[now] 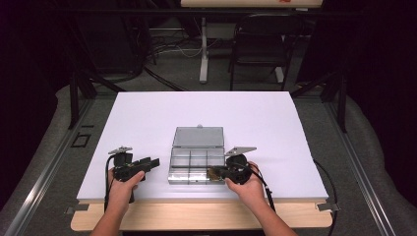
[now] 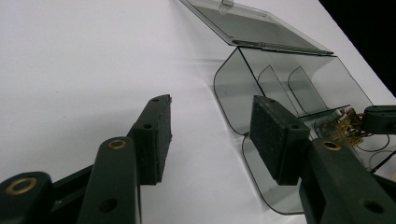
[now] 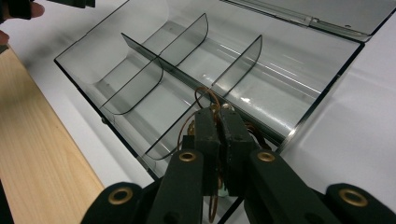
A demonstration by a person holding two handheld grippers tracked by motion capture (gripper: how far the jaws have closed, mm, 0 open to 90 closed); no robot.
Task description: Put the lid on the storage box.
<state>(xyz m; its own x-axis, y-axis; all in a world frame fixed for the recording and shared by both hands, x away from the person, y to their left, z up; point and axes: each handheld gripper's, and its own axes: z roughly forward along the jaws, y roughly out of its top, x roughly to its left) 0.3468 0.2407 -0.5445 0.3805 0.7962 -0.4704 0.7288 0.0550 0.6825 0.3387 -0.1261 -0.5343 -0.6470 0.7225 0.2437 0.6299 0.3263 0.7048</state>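
A clear plastic compartment box (image 1: 195,165) lies open on the white table, its lid (image 1: 198,136) folded back flat. My right gripper (image 1: 216,172) is at the box's front right corner, shut on a small tangle of thin brown and gold wire (image 3: 208,96); in the right gripper view the gripper (image 3: 219,117) holds it just above the front right compartment. The other compartments (image 3: 140,84) look bare. My left gripper (image 1: 153,163) rests open just left of the box. In the left gripper view its jaws (image 2: 210,126) stand wide apart with nothing between them, pointing at the box's left wall (image 2: 233,93).
The table (image 1: 147,118) has a wooden strip (image 1: 196,216) along its front edge. A dark chair (image 1: 260,39) and a table leg (image 1: 203,49) stand on the floor beyond the far edge. Cables trail from both grippers.
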